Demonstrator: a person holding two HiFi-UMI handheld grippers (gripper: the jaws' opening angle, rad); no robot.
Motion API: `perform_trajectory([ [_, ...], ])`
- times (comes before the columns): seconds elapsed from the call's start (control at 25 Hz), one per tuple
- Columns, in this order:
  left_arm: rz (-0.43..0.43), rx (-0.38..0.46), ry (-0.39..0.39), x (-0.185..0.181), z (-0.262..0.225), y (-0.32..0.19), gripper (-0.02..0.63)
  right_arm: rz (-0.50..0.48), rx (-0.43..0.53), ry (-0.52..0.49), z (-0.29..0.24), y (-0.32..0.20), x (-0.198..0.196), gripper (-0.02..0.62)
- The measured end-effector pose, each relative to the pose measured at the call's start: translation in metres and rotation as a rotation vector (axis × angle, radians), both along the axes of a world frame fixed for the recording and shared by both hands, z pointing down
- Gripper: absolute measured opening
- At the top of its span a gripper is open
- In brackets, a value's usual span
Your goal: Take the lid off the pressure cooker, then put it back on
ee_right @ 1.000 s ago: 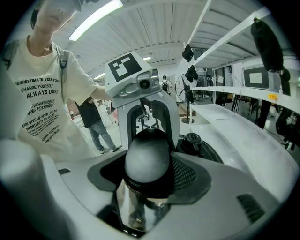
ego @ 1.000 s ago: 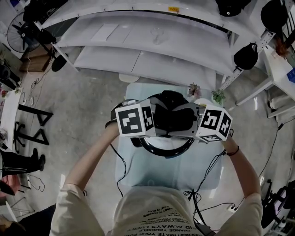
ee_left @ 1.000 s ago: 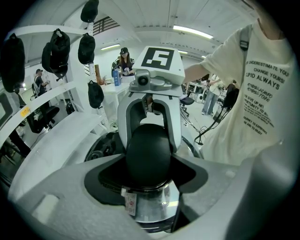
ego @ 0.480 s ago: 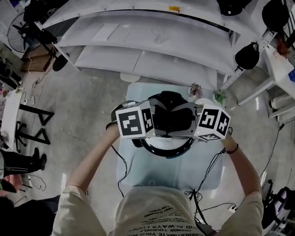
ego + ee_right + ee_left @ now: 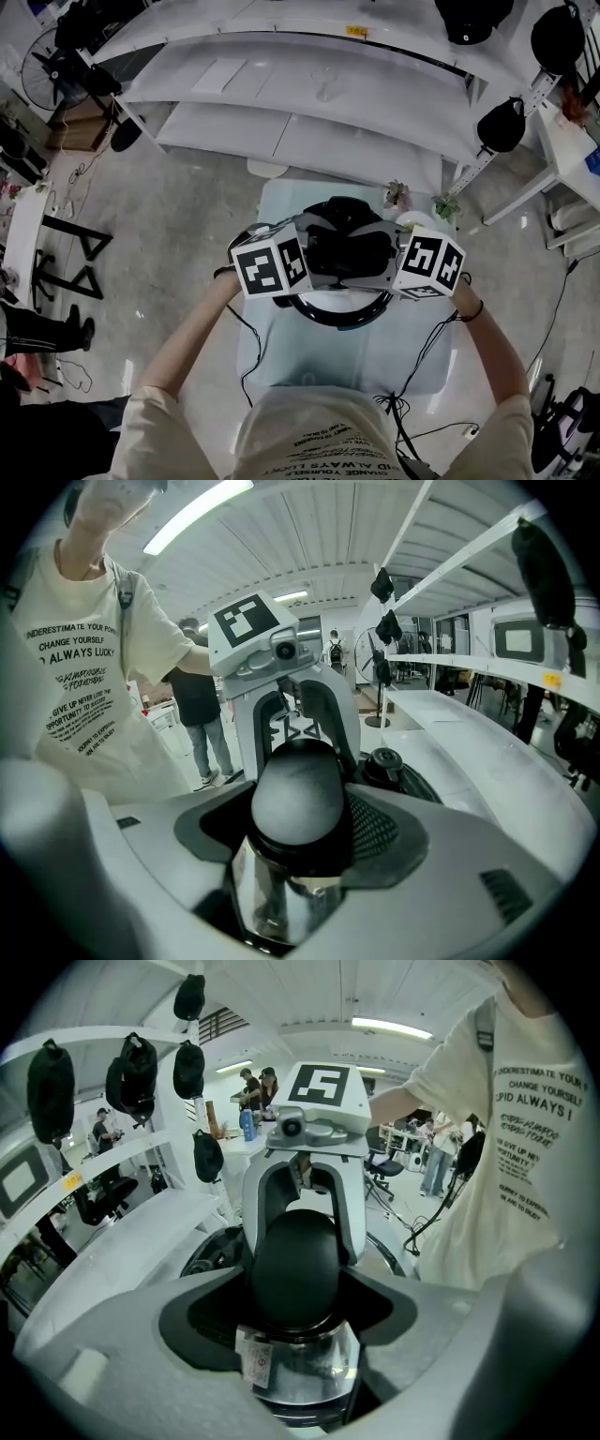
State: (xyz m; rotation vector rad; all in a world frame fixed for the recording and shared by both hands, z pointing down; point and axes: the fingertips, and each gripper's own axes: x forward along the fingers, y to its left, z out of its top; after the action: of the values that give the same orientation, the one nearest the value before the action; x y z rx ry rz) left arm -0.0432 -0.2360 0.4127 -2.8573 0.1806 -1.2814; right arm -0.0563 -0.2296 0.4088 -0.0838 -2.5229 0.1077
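Left hand-held gripper on pressure cooker; pale table, white curved shelves.

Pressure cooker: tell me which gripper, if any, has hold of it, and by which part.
Both hold it. The left gripper is clamped on one black side handle, and the right gripper on the opposite handle.

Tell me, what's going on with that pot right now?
Left hand-held gripper shut on left handle; right hand-held gripper shut on right handle. Lid between them, seated or lifted unclear. Nothing blocking.
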Motion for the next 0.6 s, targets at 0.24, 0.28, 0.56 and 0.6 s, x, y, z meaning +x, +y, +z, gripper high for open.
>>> perform_trajectory([
  [0.24,-0.088,0.042,0.045,-0.003,-0.003,-0.006,0.311,0.083,0.009,0.003,0.001,-0.010,0.004,0.311],
  [0.28,-0.102,0.059,0.051,-0.004,-0.003,-0.006,0.311,0.101,0.014,0.002,0.001,-0.010,0.005,0.311],
  [0.56,-0.297,0.126,0.176,-0.012,-0.008,-0.005,0.313,0.233,0.049,-0.032,-0.003,-0.011,0.012,0.311],
  [0.6,-0.333,0.132,0.205,-0.014,-0.010,-0.005,0.311,0.261,0.036,-0.055,-0.004,-0.011,0.014,0.311],
])
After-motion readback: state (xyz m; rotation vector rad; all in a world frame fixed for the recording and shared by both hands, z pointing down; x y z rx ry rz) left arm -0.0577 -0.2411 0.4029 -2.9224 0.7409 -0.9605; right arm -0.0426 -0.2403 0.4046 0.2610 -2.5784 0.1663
